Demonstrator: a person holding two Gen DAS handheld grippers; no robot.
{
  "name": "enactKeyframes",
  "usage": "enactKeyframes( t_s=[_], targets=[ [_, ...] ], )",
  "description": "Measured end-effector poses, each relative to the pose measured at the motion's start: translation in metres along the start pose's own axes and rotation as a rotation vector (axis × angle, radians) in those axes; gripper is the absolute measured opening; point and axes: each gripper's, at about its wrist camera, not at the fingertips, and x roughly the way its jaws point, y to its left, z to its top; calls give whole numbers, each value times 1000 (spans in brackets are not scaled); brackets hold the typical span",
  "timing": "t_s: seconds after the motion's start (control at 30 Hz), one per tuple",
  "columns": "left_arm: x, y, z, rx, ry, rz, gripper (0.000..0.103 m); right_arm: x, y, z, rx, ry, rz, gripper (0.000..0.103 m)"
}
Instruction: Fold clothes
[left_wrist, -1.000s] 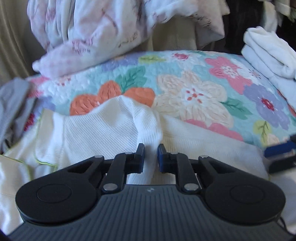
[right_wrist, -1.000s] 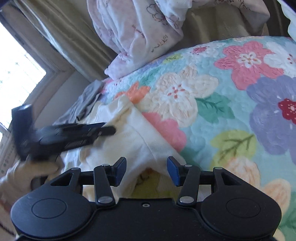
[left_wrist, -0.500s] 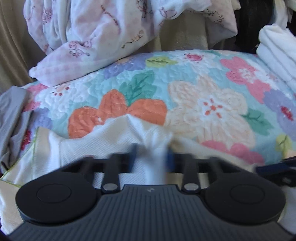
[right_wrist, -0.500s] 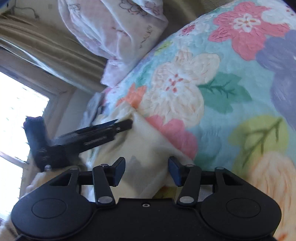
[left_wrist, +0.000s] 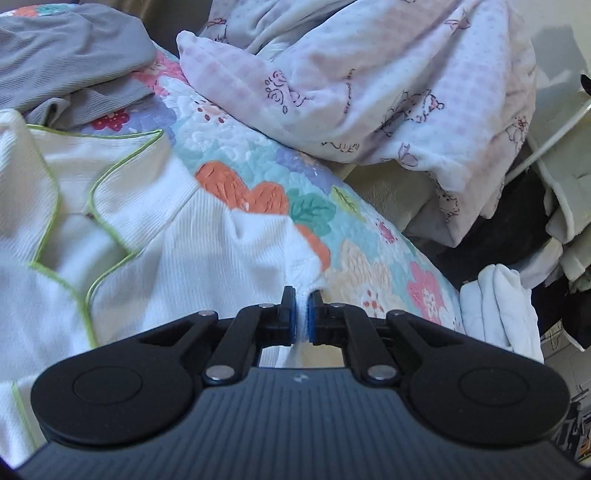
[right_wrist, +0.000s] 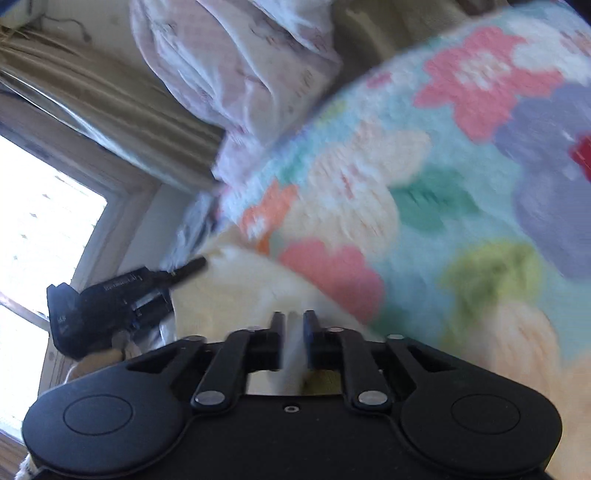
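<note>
1. Bed, covered by a floral quilt (left_wrist: 332, 206): teal ground, orange, pink and purple flowers.
2. Pink-and-white printed blanket (left_wrist: 369, 81), heaped at the far side of the quilt.
3. White ribbed garment (left_wrist: 177, 258) with lime-green piping, spread on the near part of the quilt, partly creased; seen in the right wrist view as a pale cream mass (right_wrist: 236, 291), blurred.
4. Grey garment (left_wrist: 66, 55), crumpled at the upper left, just beyond the white one.
5. Folded white cloth (left_wrist: 498, 306), lying at the quilt's right edge, well apart from the garment.
6. Left gripper (left_wrist: 302, 310): jaws closed, pinching a bunched edge of the white ribbed garment.
7. Right gripper (right_wrist: 293, 339): jaws closing, pale fabric of the garment between them; contact with the pads not discernible through blur.
</note>
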Motion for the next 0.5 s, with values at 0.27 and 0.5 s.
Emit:
enactKeyframes(
  t_s=[0.27,0.5],
  targets=[
    [-11,-2,-10,19,9,14,6,9,-29,-3,181,61,131,47],
    [4,-4,-4,39,34,52,6,44,-4,2,27,20,76,42]
  ],
)
